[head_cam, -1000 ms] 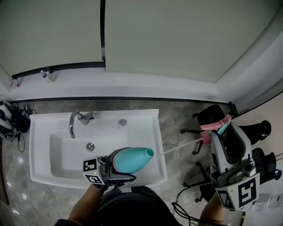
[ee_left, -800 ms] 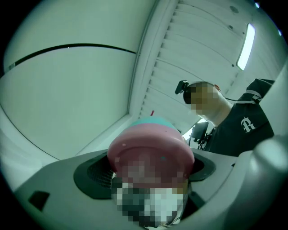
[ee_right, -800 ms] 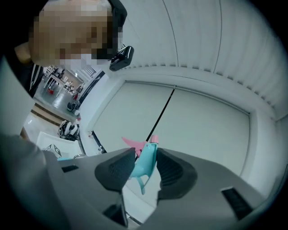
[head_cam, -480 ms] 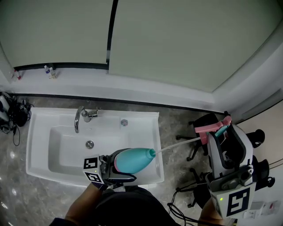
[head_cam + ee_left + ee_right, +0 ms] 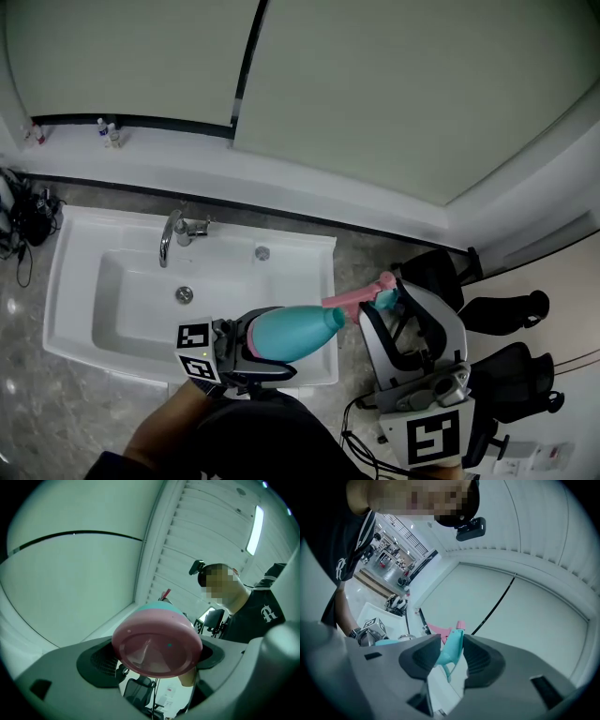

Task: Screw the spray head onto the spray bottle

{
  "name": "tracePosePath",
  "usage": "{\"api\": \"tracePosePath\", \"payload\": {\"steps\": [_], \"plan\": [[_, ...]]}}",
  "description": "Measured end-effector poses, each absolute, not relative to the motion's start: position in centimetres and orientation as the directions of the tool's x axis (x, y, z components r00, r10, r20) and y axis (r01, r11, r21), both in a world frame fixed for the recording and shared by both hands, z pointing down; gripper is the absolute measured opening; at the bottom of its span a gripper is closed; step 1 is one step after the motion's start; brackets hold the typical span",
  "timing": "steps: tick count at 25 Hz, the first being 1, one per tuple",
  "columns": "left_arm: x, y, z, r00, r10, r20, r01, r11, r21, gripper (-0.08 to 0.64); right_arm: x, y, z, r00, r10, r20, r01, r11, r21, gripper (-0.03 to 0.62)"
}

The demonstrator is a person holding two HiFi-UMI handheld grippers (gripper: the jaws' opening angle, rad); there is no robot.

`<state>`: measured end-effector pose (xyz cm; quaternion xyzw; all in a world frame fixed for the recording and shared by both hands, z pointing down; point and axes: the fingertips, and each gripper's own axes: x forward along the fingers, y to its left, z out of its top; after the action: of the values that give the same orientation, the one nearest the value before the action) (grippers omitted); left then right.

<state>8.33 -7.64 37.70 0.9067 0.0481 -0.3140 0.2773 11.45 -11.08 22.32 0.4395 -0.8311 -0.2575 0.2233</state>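
- White sink (image 5: 291, 255) at 8 o'clock in the head view, with a chrome faucet (image 5: 171, 236) on its 12 o'clock rim and a drain (image 5: 185, 294) in the basin.
- Black office chairs (image 5: 497, 314) on the grey floor at 4 o'clock.
- Small bottles (image 5: 107, 132) on the wall ledge at 10 o'clock.
- Dark cable bundle (image 5: 23, 211) at the 9 o'clock edge.

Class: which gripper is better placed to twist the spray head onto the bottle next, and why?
Right, probably. The right gripper grips the teal-and-pink plastic spray head beside the neck of the teal, pink-based bottle; the left gripper clamps that bottle, steadying it.
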Motion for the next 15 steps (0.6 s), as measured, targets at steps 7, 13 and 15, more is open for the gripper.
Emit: {"api": "tracePosePath", "payload": {"steps": [7,13,15], "plan": [[7.6,-7.9,37.3,0.782,-0.086,-0.618,0.265,-0.850,0.454,0.456,9.8,-11.0,23.2,-0.535,-0.826,0.176,-0.600,0.518,0.610,0.149],[7.1,-8.1,36.8,0.753,-0.062,-0.655,0.295,-0.858,0.421,0.456,8.4,-10.7,22.7,-0.524,-0.841,0.136,-0.575,0.467,0.672,0.150],[7.2,-8.2,36.6,0.746,-0.049,-0.664,0.305,-0.861,0.407,0.456,8.0,-10.5,22.4,-0.517,-0.847,0.128,-0.558,0.446,0.700,0.149]]}}
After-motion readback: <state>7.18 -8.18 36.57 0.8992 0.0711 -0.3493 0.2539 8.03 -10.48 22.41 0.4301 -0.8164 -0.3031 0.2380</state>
